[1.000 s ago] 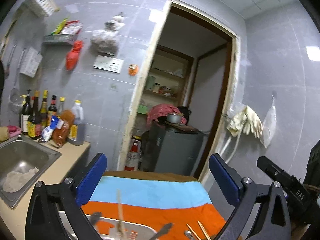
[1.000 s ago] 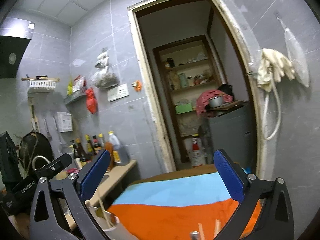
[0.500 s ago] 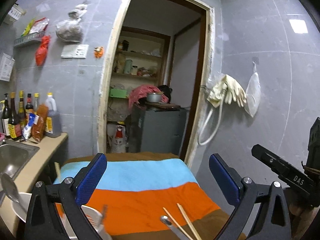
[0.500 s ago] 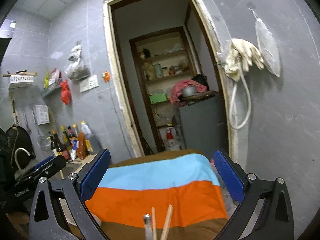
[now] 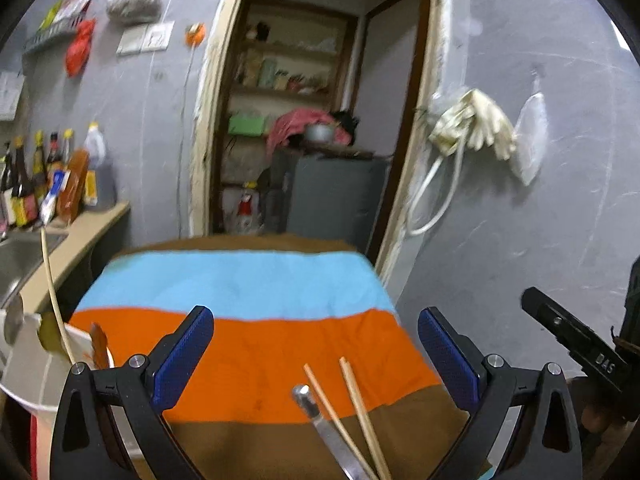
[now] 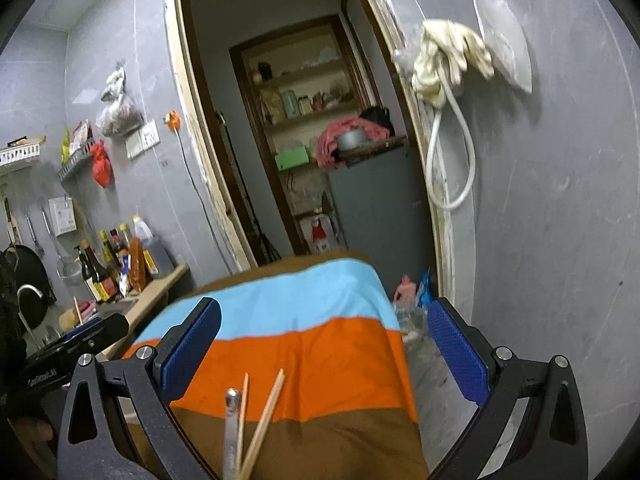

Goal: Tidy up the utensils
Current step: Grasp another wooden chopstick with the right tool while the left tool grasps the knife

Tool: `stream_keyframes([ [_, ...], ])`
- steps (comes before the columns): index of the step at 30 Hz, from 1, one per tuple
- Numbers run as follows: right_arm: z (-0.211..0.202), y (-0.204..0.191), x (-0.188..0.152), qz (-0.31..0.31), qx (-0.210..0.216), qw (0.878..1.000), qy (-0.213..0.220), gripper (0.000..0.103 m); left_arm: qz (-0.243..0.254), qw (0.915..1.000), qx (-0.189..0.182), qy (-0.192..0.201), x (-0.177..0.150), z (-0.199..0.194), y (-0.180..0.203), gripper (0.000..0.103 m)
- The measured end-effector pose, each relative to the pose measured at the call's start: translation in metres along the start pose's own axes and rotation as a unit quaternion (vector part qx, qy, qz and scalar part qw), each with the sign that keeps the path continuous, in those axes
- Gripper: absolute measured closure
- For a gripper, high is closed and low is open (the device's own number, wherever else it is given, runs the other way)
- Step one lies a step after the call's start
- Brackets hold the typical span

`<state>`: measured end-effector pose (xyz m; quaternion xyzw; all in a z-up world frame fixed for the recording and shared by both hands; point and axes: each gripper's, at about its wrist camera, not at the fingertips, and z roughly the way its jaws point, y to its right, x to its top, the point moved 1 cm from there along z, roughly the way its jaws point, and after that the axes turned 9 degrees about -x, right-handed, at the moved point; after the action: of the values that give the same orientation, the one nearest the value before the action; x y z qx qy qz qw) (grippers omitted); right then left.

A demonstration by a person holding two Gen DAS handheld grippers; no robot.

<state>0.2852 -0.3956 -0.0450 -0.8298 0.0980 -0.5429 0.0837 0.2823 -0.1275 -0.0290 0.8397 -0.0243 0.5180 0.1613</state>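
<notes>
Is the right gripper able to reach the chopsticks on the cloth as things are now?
Probably yes. The right gripper is open, and the chopsticks lie uncovered on the striped cloth just below it, beside a metal utensil handle.

chopsticks (image 5: 362,412) cut off below, holder (image 5: 28,364) cropped

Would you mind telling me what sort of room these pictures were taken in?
Most likely a small home kitchen: a steel sink set in a beige counter, a row of dark sauce bottles against the grey tiled wall, and pale rubber gloves hanging by the doorway to a pantry.
</notes>
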Motion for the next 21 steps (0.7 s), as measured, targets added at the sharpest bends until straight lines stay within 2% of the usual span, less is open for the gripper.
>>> stream_keyframes([
  [9,0.059,0.002,-0.039,-0.014,0.032,0.996,-0.084,0.005,-0.04,0.9959,0.046,-0.066,-0.026,0.037,-0.018,0.001],
  [11,0.071,-0.002,-0.051,-0.021,0.04,0.993,-0.109,0.022,-0.052,0.9943,0.048,-0.08,-0.033,0.043,-0.021,0.001],
  [12,0.076,-0.003,-0.056,-0.024,0.045,0.991,-0.12,0.025,-0.059,0.9933,0.047,-0.087,-0.036,0.046,-0.023,0.001],
  [14,0.085,-0.009,-0.068,-0.031,0.057,0.988,-0.142,0.04,-0.069,0.9919,0.046,-0.097,-0.041,0.051,-0.026,0.005],
  [17,0.097,-0.021,-0.085,-0.044,0.087,0.979,-0.178,0.056,-0.075,0.9895,0.042,-0.116,-0.048,0.059,-0.028,0.02],
  [19,0.103,-0.031,-0.095,-0.052,0.112,0.972,-0.2,0.065,-0.08,0.9881,0.035,-0.127,-0.053,0.063,-0.029,0.033],
  [21,0.108,-0.036,-0.103,-0.054,0.129,0.967,-0.214,0.069,-0.085,0.9866,0.027,-0.136,-0.056,0.067,-0.031,0.039],
])
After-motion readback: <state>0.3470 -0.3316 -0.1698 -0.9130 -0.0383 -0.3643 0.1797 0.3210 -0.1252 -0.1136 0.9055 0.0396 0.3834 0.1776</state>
